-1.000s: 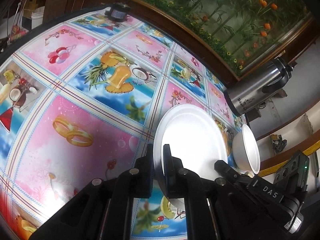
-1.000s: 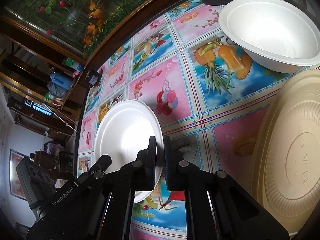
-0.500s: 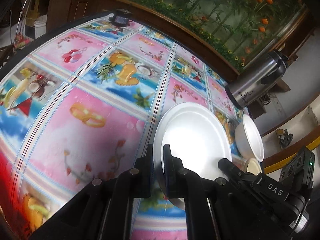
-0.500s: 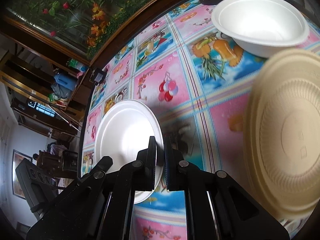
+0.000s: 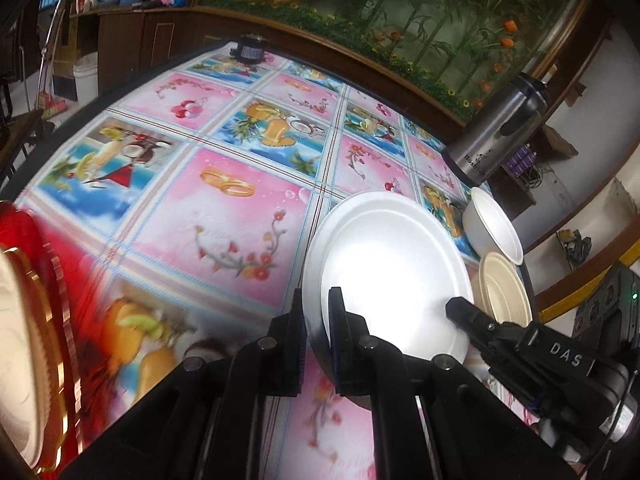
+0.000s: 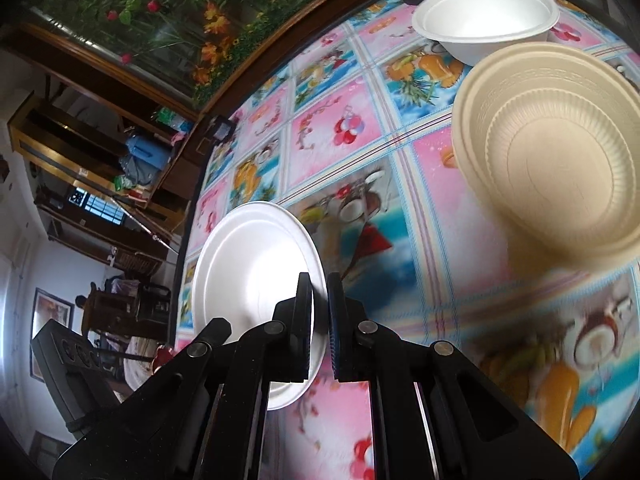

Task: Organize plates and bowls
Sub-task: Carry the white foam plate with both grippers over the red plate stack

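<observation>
Left wrist view: your left gripper has its jaws clamped on the white plate rim, above the worktop — light foam, so pinch gently

Right wrist view: right gripper clamps the opposite rim — flexes easily, so keep both holds level

A steel flask stood on the worktop with its fruit-printed cover; a small dark jar sat at the far edge.

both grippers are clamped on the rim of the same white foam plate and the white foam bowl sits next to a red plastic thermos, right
Not quite: the thermos is brushed steel with a black handle, as the left wrist view shows. Both the left gripper and the right gripper do clamp the white foam plate, with the white foam bowl beside it.
</observation>
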The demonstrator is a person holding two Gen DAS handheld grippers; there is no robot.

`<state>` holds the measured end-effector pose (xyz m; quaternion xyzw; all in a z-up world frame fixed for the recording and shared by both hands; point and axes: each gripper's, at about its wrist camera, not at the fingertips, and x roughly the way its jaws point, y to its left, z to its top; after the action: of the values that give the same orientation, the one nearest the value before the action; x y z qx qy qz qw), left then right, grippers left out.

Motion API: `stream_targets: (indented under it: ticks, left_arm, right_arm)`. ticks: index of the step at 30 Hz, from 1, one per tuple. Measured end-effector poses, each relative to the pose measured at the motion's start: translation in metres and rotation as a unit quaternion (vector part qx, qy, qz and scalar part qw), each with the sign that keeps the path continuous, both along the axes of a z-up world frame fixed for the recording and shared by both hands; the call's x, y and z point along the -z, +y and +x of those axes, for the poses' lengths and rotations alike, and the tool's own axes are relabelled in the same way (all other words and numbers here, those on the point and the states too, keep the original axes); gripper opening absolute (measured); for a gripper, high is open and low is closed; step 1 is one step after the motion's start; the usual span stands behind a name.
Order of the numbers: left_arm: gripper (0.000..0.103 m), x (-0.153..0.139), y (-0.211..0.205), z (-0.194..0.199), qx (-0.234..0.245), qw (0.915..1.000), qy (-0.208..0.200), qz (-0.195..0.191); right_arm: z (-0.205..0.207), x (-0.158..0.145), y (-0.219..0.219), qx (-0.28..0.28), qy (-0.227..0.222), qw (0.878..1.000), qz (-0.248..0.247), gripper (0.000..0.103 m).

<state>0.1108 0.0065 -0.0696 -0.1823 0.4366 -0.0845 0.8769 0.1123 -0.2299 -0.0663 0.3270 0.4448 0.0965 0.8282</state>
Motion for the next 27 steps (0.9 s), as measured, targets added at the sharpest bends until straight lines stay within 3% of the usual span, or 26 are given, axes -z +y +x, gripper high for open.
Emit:
stream_targets:
  ticks: [14, 27]
  left_arm:
    - [0.010, -0.032, 0.044, -0.061, -0.025, 0.9983, -0.051, 0.016]
    - [0.011, -0.049, 0.139, -0.114, -0.108, 0.9914, -0.061, 0.042]
  right_arm:
    - [-0.042, -0.036, 0.050, -0.040, -0.044, 0.998, -0.022, 0.007]
    - [-0.053, -0.049, 0.163, -0.148, -0.057, 0.987, -0.036, 0.007]
